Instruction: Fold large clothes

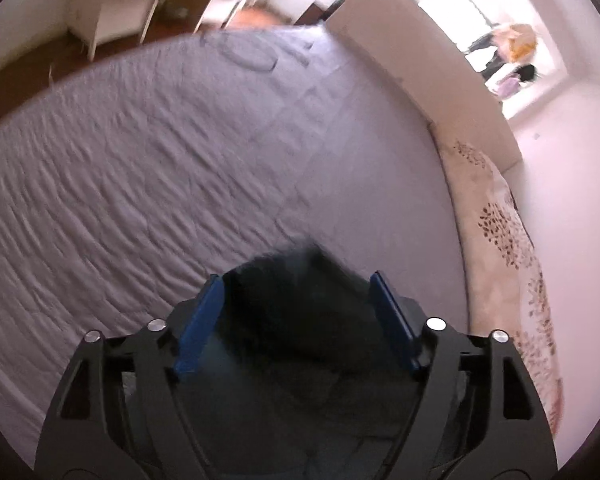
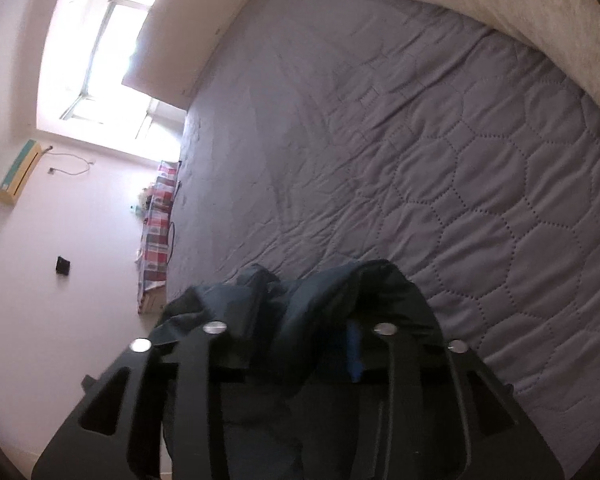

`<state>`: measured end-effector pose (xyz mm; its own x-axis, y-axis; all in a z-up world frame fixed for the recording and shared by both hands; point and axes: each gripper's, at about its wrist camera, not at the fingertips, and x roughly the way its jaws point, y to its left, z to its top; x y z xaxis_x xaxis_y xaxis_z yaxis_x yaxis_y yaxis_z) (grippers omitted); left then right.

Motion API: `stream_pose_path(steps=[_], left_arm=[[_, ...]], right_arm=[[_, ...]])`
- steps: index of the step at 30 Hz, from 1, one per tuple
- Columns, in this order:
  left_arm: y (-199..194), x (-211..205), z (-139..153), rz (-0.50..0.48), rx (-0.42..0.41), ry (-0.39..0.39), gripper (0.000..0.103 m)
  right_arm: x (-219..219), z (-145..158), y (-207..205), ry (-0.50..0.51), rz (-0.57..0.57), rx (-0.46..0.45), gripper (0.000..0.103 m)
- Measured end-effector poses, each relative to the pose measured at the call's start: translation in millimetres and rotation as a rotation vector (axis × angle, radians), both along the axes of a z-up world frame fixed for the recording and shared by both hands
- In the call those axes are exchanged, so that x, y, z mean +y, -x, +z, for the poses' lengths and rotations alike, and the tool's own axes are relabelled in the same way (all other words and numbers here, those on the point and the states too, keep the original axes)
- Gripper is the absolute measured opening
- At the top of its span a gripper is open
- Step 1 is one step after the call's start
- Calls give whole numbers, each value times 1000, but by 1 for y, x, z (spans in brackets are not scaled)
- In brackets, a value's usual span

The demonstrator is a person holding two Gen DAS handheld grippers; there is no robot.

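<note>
A grey quilted bed (image 1: pixel 180 168) fills the left wrist view, with a cream headboard (image 1: pixel 416 72) along its far side, a floral pillow (image 1: pixel 512 264) at the right edge and a bright window beyond. Your left tool (image 1: pixel 298 280) hangs over the near part of the bed with its blue pads (image 1: pixel 200 320) spread wide; the dark garment (image 1: pixel 300 312) lies bunched between them, and neither pad seems to press on it, so read this tool as released. Before you pull away, check that the cloth has dropped flat and no fold clings to a pad. In the right wrist view the same bed runs up toward the window (image 2: pixel 112 40), a checked cloth (image 2: pixel 156 232) hanging at its side. Here the garment is heaped over and around your right tool (image 2: pixel 300 304), draped across its fingers; one blue pad (image 2: pixel 354 350) shows, the other is hidden, so you cannot tell whether it grips or merely carries the cloth. Lift clear slowly so the drape slides off. Crumpled like this, the garment shows no clear long axis or heading in either view; spread it out before the next fold.
</note>
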<state>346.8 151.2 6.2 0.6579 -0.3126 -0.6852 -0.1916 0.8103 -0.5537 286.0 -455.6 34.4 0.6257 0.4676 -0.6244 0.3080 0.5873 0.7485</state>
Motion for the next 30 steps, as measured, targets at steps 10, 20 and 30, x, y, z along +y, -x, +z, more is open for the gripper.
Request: stream_pose_path(steps=[10,20,30], left_arm=[[72,-14,20,-112,-32,-93,76],[190,-64,11,-294,-81,-148,67],[244,-127,-34,-526,-21,-101,41]], right_arm=[[9,56,33,134,-65,-145,81],[116,59,122,431,168,-165,13],[238,38,112,616,459,-178,9]])
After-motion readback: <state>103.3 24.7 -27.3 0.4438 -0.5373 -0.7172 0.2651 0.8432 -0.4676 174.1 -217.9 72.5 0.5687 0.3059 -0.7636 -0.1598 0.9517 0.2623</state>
